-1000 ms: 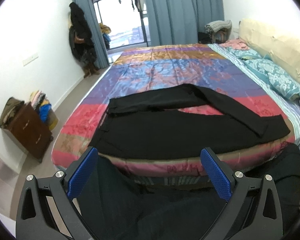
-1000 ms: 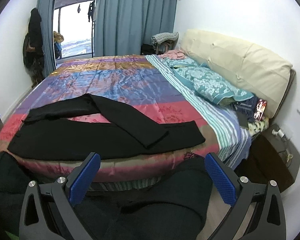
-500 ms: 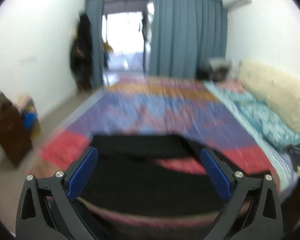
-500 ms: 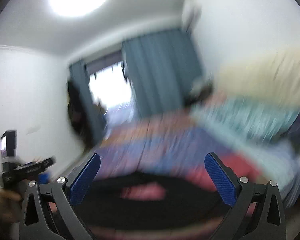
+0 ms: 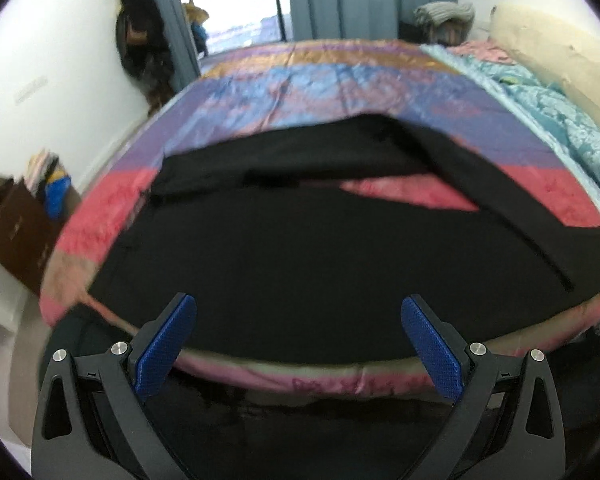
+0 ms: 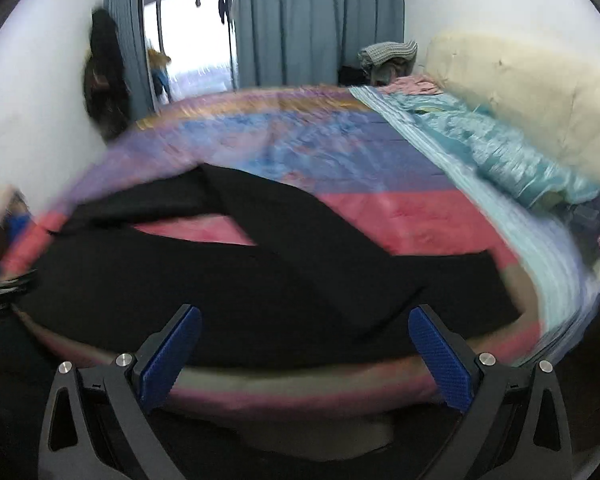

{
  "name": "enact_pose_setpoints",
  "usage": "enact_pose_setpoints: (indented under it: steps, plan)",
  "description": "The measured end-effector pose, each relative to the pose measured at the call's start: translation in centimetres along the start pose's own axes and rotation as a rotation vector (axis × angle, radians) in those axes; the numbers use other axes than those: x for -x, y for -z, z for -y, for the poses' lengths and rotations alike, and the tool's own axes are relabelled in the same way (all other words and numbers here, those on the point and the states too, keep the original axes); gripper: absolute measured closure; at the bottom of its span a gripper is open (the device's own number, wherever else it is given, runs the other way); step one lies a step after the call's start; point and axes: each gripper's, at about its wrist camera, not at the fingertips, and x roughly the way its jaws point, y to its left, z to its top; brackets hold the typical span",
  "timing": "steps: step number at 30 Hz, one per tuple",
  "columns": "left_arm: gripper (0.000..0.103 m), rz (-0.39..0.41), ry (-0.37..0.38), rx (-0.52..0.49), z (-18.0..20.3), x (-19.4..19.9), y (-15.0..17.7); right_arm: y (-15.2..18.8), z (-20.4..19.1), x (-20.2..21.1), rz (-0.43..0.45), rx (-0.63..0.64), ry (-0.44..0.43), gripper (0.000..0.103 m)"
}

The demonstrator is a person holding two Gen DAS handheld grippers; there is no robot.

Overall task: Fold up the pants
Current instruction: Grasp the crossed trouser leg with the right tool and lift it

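Black pants [image 5: 320,248] lie spread across the near part of a bed with a colourful striped cover [image 5: 340,80]. One leg runs along the front edge; the other bends back over it toward the right [image 6: 308,236]. My left gripper [image 5: 298,332] hangs open just before the bed's front edge, over the pants' near hem, with nothing between its blue pads [image 5: 166,344]. My right gripper [image 6: 304,340] is open too, at the front edge further right, near the leg ends [image 6: 460,292]. The right wrist view is blurred.
A cream headboard [image 6: 520,92] and teal bedding [image 6: 500,148] fill the bed's right side. A dark wooden cabinet [image 5: 16,232] with clothes on it stands at the left wall. Dark coats [image 5: 140,32] hang by the curtained balcony door [image 5: 260,0]. Folded clothes [image 5: 444,12] sit at the far corner.
Both grippers tilted up toward the wall and ceiling, then swung back down and closer to the bed. The pants now fill more of each view. Both stay open.
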Motion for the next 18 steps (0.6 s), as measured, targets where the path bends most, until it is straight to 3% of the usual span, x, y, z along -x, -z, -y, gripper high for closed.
enact_pose_setpoints:
  steps: [2,3,4,8,12,15,16,18]
  plan:
    - [0.001,-0.027,-0.002,0.022,-0.5,-1.0,0.6,-0.7,0.7,-3.9,-0.147,0.090,-0.027,0.015]
    - [0.001,-0.031,-0.012,0.023,-1.0,-1.3,0.8,-0.6,0.6,-5.3,-0.191,0.128,-0.034,0.029]
    - [0.001,-0.031,-0.027,0.018,-1.2,-1.7,1.1,-0.3,0.5,-6.8,-0.229,0.176,-0.034,0.037]
    - [0.001,-0.026,-0.111,-0.027,-0.8,-3.3,2.0,0.6,1.3,-11.4,-0.323,0.242,-0.027,0.048]
    - [0.001,-0.073,-0.098,-0.016,-1.5,-4.6,2.3,1.0,2.1,-14.0,-0.360,0.303,-0.004,0.054]
    - [0.001,-0.085,-0.098,-0.024,-1.2,-5.1,2.4,0.9,2.3,-14.3,-0.348,0.322,-0.006,0.087]
    - [0.001,-0.083,-0.097,-0.027,-1.1,-5.2,2.4,0.4,2.3,-13.9,-0.339,0.333,0.000,0.094]
    - [0.001,-0.074,-0.082,-0.024,-1.3,-5.2,2.4,-1.5,1.8,-12.8,-0.316,0.392,0.009,0.097]
